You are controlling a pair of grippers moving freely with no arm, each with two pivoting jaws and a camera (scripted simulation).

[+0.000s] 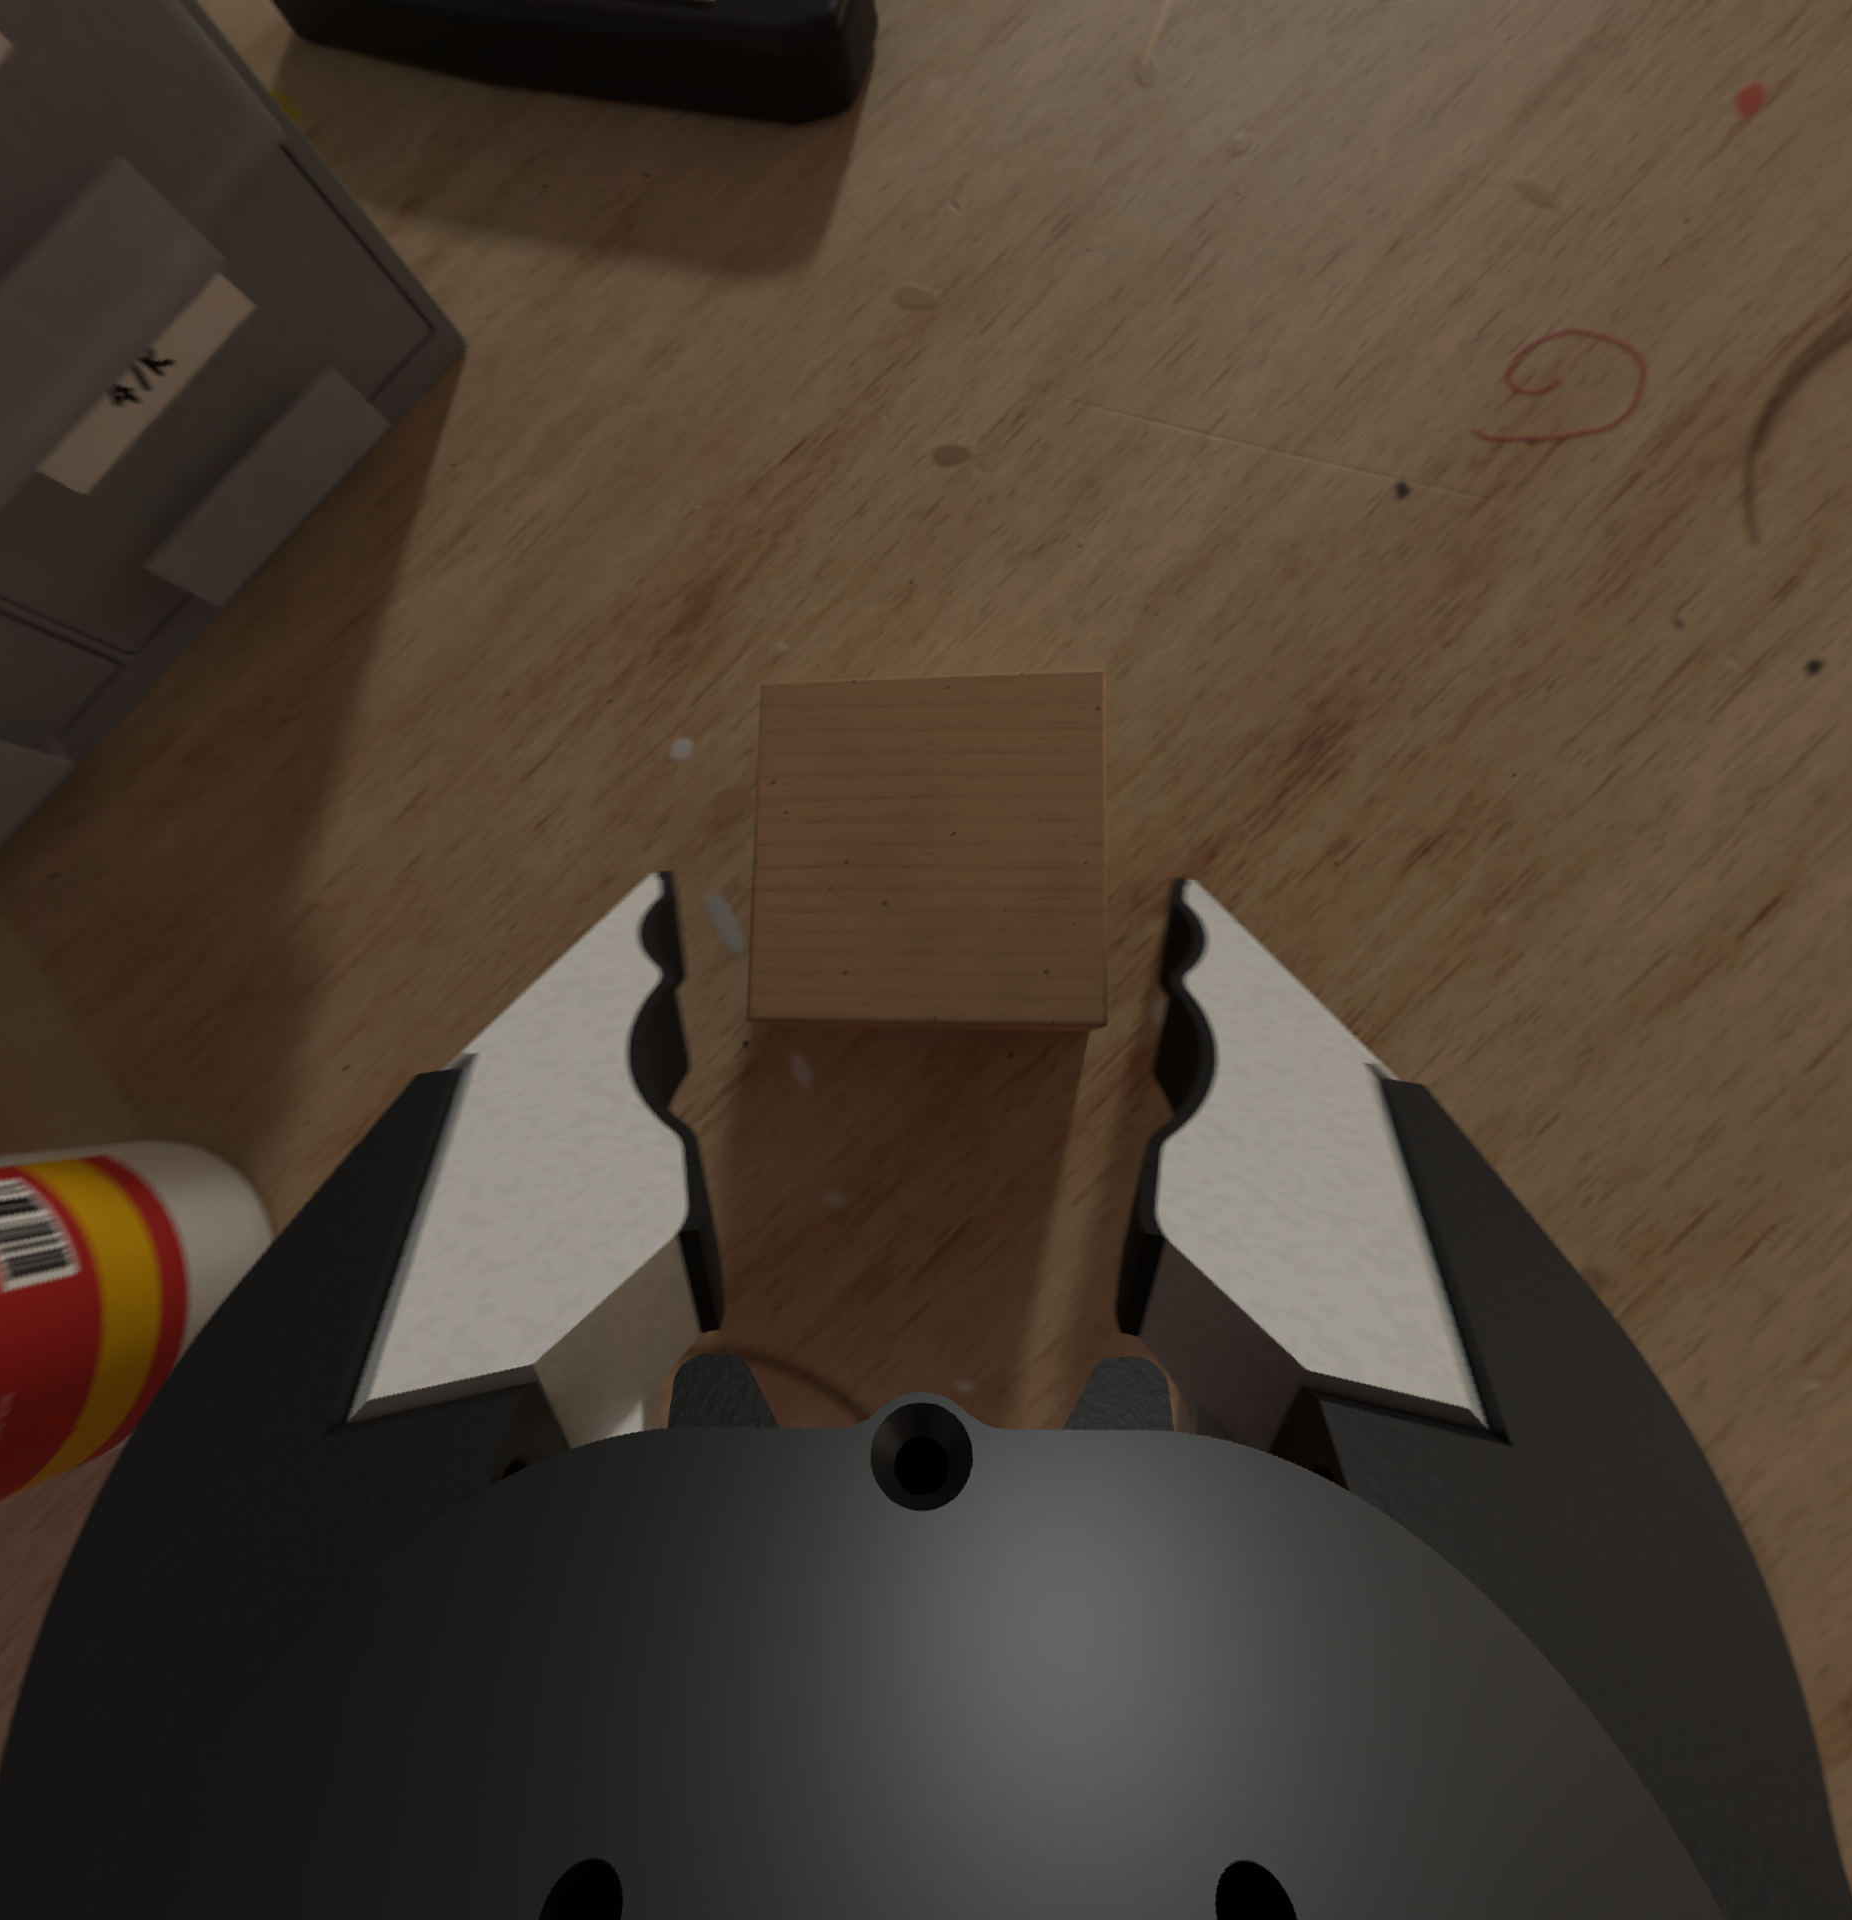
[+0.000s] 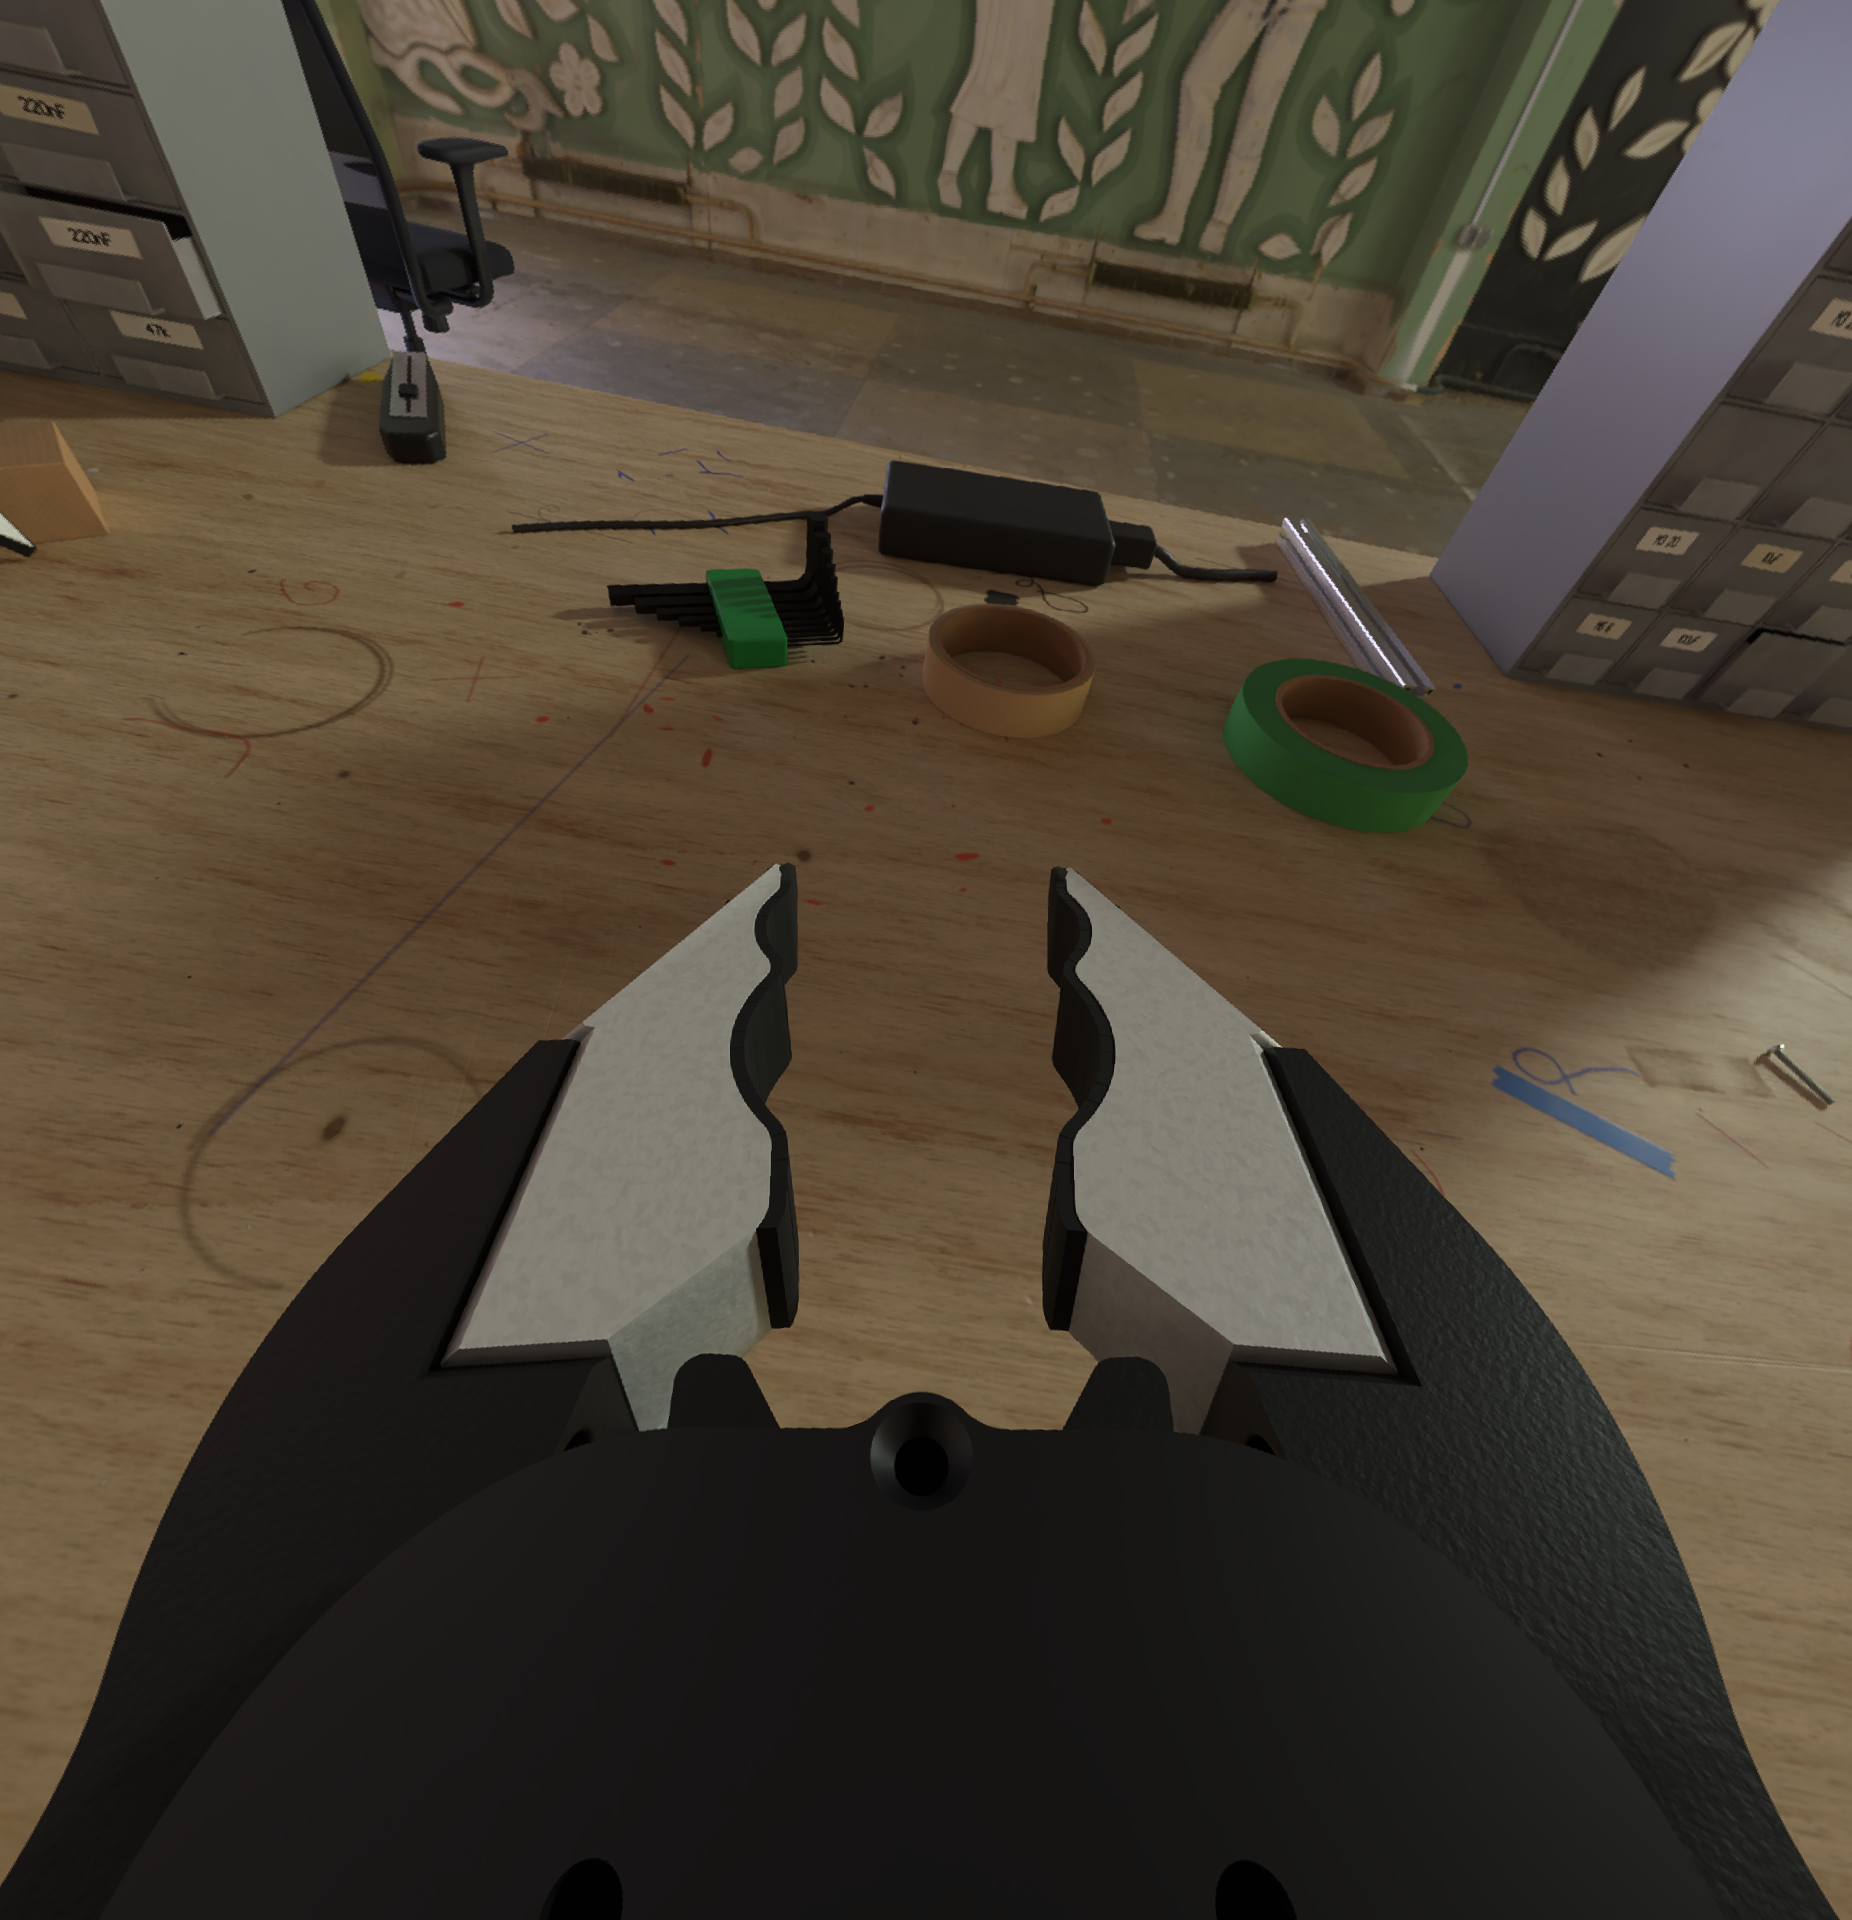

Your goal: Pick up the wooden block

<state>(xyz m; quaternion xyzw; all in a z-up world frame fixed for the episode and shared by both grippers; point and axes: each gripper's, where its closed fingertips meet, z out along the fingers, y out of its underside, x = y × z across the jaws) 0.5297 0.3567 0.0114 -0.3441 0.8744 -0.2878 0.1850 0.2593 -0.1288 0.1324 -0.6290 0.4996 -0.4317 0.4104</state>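
Observation:
The wooden block is a light brown cube standing on the wooden table in the left wrist view. My left gripper is open and looks down on it, with its fingertips either side of the block's near part, apart from it. My right gripper is open and empty over bare table. The block also shows at the far left edge of the right wrist view, with a fingertip of the left gripper beside it.
A grey drawer cabinet, a black box and a red, yellow and white bottle lie near the block. The right wrist view shows a hex key set, a power adapter, tan tape, green tape, a metal bar and drawer cabinets.

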